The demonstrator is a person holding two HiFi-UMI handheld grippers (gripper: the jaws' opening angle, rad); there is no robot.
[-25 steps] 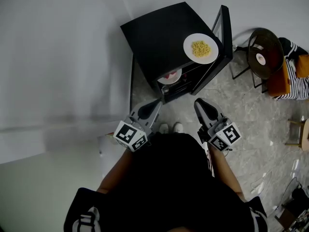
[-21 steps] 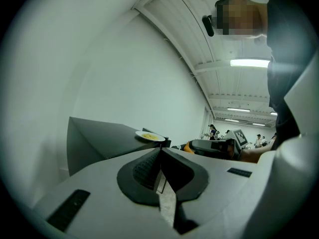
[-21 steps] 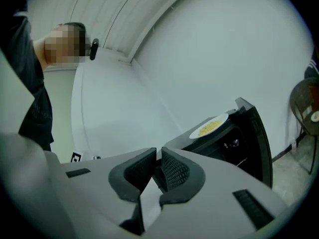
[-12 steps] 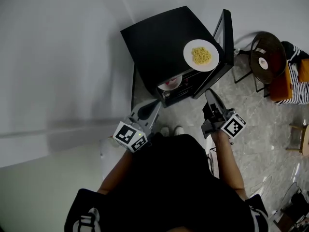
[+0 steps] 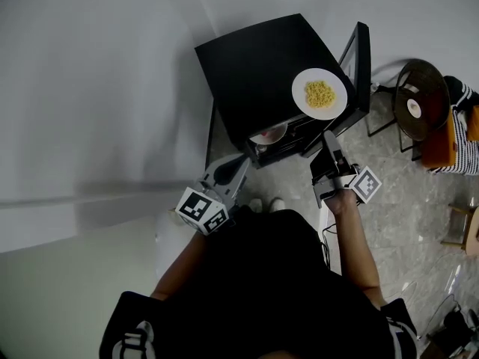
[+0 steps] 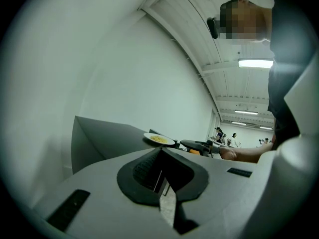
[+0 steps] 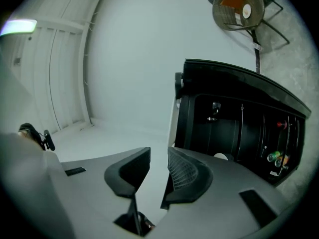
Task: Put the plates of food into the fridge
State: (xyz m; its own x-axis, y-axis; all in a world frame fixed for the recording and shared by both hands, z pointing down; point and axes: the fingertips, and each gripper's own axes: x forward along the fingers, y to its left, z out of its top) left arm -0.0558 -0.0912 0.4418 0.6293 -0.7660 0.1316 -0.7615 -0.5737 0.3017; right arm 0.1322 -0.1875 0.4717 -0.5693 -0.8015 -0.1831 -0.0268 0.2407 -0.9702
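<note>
A white plate of yellow food lies on top of the black fridge, near its right front corner. A second plate sits on a shelf inside the open fridge. My right gripper is just in front of the fridge opening, below the top plate. Its jaws have just been opening and stand apart with nothing between them. My left gripper hangs lower left of the opening, shut and empty.
The fridge door stands open to the right. A round wire chair and a striped cloth are further right. A white wall runs along the left. The person's feet are on the tiled floor.
My right gripper has moved forward to the fridge opening and rolled onto its side. The left gripper has stayed nearly where it was.
</note>
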